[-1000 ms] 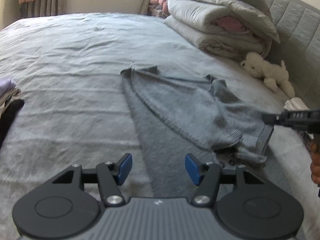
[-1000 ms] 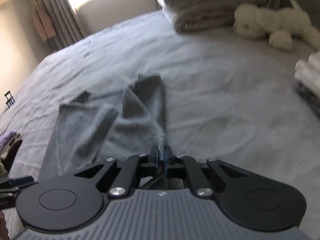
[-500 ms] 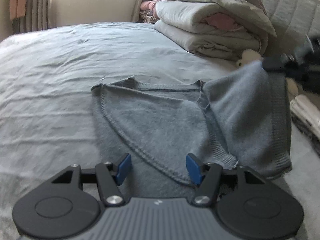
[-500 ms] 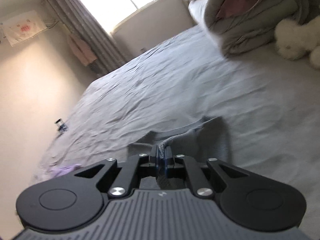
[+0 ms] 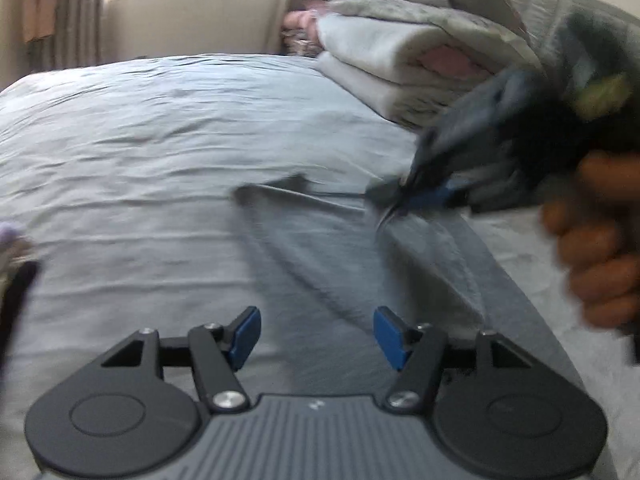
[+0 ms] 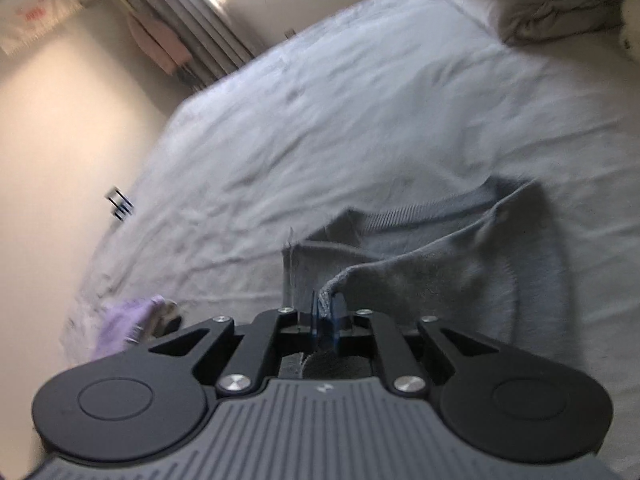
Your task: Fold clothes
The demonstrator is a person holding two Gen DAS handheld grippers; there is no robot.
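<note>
A grey knit sweater (image 5: 344,256) lies spread on the bed, its neckline toward the far side. My left gripper (image 5: 316,336) hovers open over the sweater's near part, with nothing between its blue pads. My right gripper (image 6: 325,320) is shut on the sweater's sleeve (image 6: 420,276), holding the cuff up over the garment's body. In the left wrist view the right gripper (image 5: 424,196) shows blurred at the right, held by a hand (image 5: 592,240), above the sweater's far right area.
The grey bed sheet (image 5: 140,152) spreads wide to the left and far side. Folded duvets (image 5: 412,64) are stacked at the headboard end. A purple garment pile (image 6: 124,320) sits at the bed's left edge. Curtains (image 6: 168,20) hang by the window.
The right gripper has carried the sleeve up from the right edge and across toward the sweater's middle. The left gripper stays open and has shifted slightly.
</note>
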